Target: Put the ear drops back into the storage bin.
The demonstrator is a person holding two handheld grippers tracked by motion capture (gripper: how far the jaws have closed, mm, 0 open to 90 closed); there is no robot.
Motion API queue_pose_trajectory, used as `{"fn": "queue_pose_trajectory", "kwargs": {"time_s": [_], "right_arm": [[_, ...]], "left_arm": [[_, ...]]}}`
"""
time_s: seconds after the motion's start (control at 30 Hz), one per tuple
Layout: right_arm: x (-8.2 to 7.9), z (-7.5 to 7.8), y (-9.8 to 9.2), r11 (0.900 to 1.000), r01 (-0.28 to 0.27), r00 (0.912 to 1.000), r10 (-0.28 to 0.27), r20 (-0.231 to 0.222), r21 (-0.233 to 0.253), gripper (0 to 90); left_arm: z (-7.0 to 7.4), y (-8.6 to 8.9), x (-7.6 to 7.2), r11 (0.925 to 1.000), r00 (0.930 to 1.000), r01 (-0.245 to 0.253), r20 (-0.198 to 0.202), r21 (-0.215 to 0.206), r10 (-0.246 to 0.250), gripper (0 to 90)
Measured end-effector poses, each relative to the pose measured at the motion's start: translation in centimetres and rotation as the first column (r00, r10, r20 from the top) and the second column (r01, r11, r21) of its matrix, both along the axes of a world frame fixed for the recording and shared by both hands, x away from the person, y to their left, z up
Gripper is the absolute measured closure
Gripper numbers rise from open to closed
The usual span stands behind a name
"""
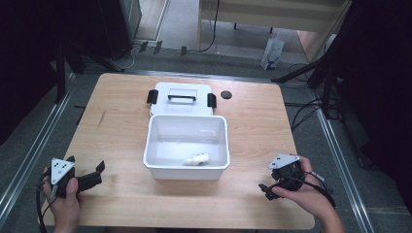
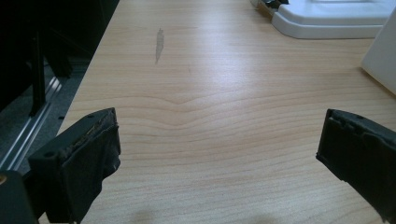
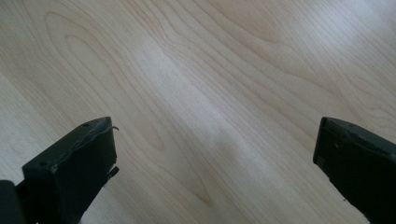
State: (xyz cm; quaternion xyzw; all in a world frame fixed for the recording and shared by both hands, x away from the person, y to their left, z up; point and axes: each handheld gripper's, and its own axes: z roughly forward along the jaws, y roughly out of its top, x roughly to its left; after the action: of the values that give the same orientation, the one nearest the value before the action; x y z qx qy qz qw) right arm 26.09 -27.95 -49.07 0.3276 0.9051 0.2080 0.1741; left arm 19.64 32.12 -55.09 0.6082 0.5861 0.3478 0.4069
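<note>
A small white bottle [image 1: 196, 159] is seen lying in the white bin [image 1: 154, 145] mid-worktop [image 1: 121, 145]. It is judged light, stiff and slippery, best gripped across its body. Left tool [image 1: 83, 180] and right tool [image 1: 270, 187] are held wide open, empty.

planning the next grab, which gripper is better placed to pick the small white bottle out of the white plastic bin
Right, narrowly. The small white bottle lies in the open white plastic bin, right of centre by its near wall. The right gripper is open and points toward the bin; the left gripper, also open, sits slightly farther away.
</note>
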Motion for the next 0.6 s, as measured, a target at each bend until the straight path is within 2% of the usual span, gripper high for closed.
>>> {"fn": "queue_pose_trajectory", "kwargs": {"time_s": [0.13,0.17,0.33,0.53,0.6], "right_arm": [[-0.8,-0.9,-0.9,0.997,0.041,0.9984,-0.043,0.037,0.059,0.0],[-1.1,-1.1,-1.2,0.995,0.058,0.9972,-0.061,0.043,0.085,0.0],[-2.2,-2.3,-2.5,0.982,0.105,0.9901,-0.118,0.076,0.156,0.0],[-3.6,-3.8,-4.3,0.954,0.172,0.9739,-0.202,0.103,0.246,0.0],[-4.1,-4.2,-4.9,0.940,0.197,0.9662,-0.234,0.107,0.280,0.0]], "left_arm": [[0.0,0.0,0.0,1.0000,1.0000,-0.001,0.001,0.000,0.001,0.1],[0.0,0.0,0.0,1.0000,1.0000,0.000,0.000,0.001,0.000,0.1],[0.0,-0.1,0.0,1.0000,1.0000,0.001,-0.001,0.008,-0.001,0.1],[0.0,-0.1,0.0,0.9999,1.0000,0.002,-0.002,0.012,-0.002,0.1],[0.0,-0.1,0.0,0.9999,1.0000,0.002,-0.003,0.013,-0.002,0.1]]}}
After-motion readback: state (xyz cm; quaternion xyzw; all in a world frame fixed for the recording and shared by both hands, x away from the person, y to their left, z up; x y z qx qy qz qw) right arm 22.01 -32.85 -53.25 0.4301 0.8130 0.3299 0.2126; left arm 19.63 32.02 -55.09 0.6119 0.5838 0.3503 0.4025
